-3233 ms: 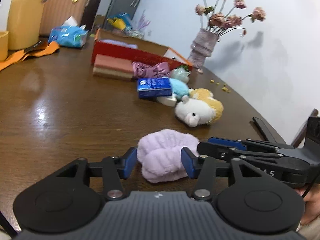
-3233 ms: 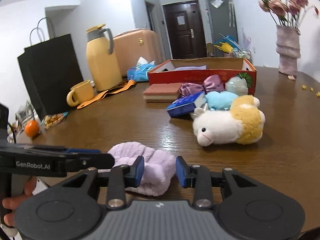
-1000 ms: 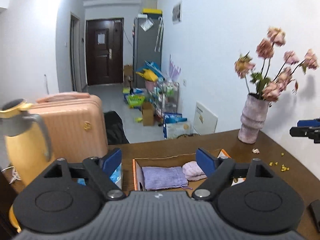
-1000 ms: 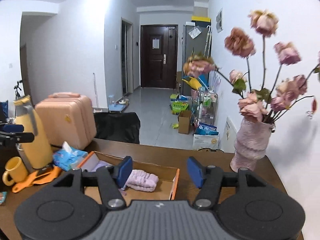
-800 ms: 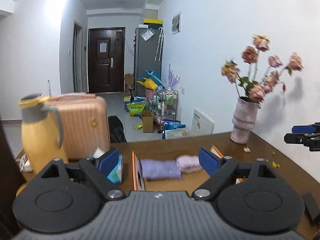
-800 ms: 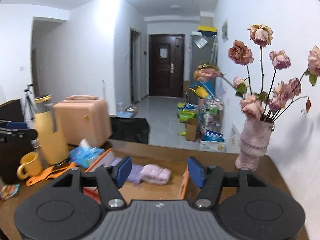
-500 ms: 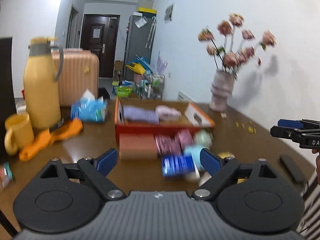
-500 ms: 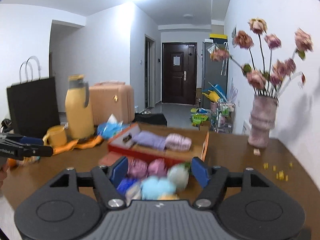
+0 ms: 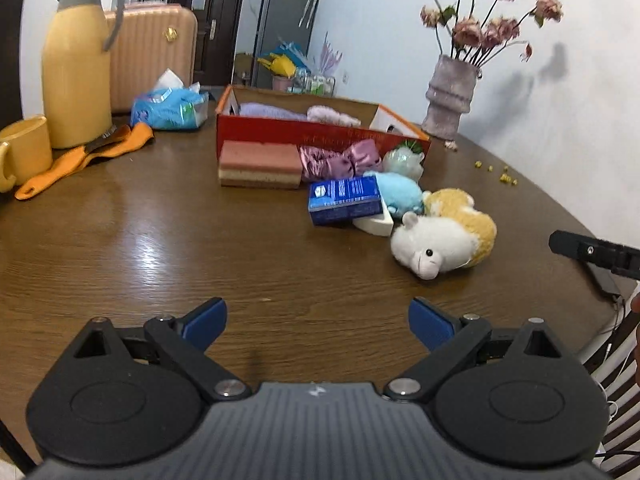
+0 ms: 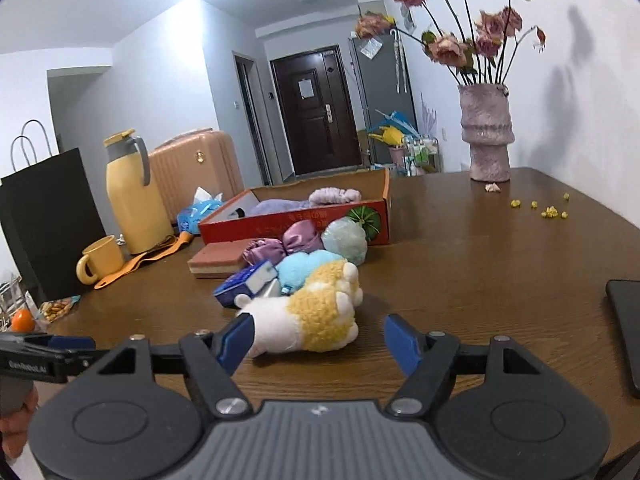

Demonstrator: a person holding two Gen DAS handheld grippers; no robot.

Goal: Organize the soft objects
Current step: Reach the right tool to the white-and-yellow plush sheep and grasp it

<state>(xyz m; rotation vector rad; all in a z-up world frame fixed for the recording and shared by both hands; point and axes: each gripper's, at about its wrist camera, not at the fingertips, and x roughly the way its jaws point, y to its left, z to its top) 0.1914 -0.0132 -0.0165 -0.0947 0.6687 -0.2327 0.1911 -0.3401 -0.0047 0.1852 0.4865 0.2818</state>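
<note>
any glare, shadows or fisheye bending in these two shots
Left wrist view: a white glare patch on the table, the vase casting a soft shadow on the wall, edges bowed. Right wrist view: the ceiling light blown out, the flowers' shadow on the wall, the table rim curved.

This is a lived-in home, seemingly a flat's dining corner opening onto an entrance hall. A round wooden tabletop (image 9: pixel 160 240) carries everyday household things: a yellow thermos jug (image 9: pixel 76 68) with a matching mug (image 9: pixel 24 152), a pack of tissues (image 9: pixel 170 108), and a vase of dried roses (image 10: pixel 486 132) (petals lie scattered near its foot). Behind stand a peach suitcase (image 9: pixel 152 52) and a black paper bag (image 10: pixel 44 216). A dark front door (image 10: pixel 316 112) closes the hallway, beside a grey fridge (image 10: pixel 384 96) and cluttered shelves of bottles (image 10: pixel 420 156).
</note>
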